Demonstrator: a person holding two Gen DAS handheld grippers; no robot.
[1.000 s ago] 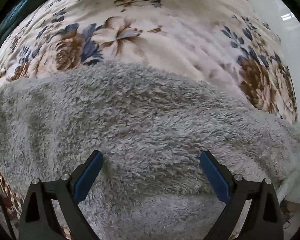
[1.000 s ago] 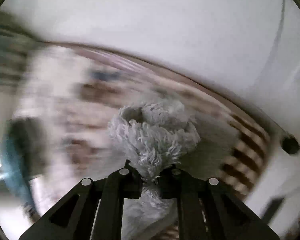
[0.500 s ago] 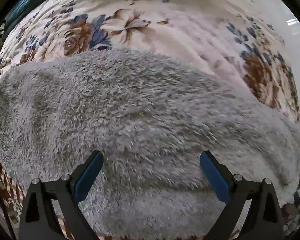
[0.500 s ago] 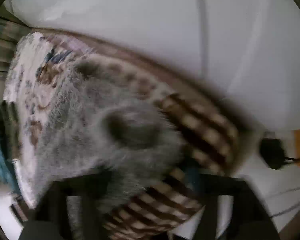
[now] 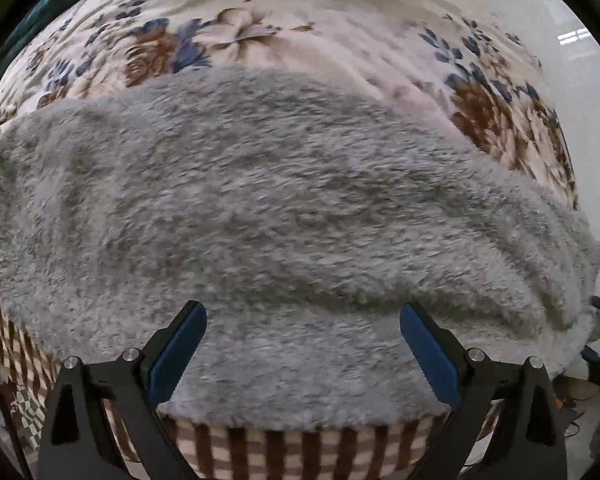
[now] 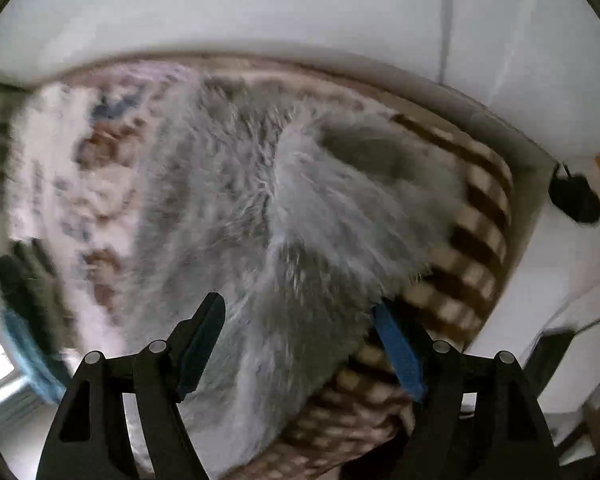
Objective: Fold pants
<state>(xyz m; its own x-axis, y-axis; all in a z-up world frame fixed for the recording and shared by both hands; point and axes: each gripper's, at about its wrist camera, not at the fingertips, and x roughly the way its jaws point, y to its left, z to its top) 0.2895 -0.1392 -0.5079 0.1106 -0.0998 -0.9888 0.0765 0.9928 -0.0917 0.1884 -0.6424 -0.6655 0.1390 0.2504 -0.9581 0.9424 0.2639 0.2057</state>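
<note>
Grey fleece pants [image 5: 284, 208] spread on a floral bed [image 5: 340, 40].
Left tool [image 5: 302, 344] and right tool [image 6: 300, 340] both gape wide above the pants, holding nothing.

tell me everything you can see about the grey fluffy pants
The grey pants look like thick, shaggy fleece. They lie spread wide across the floral blanket, and their near hem stops just short of the bed's brown checked edge. Long shallow creases run across the pile. In the blurred right wrist view a raised fold shows. Both the left claw and the right claw are open, gripping nothing.
</note>
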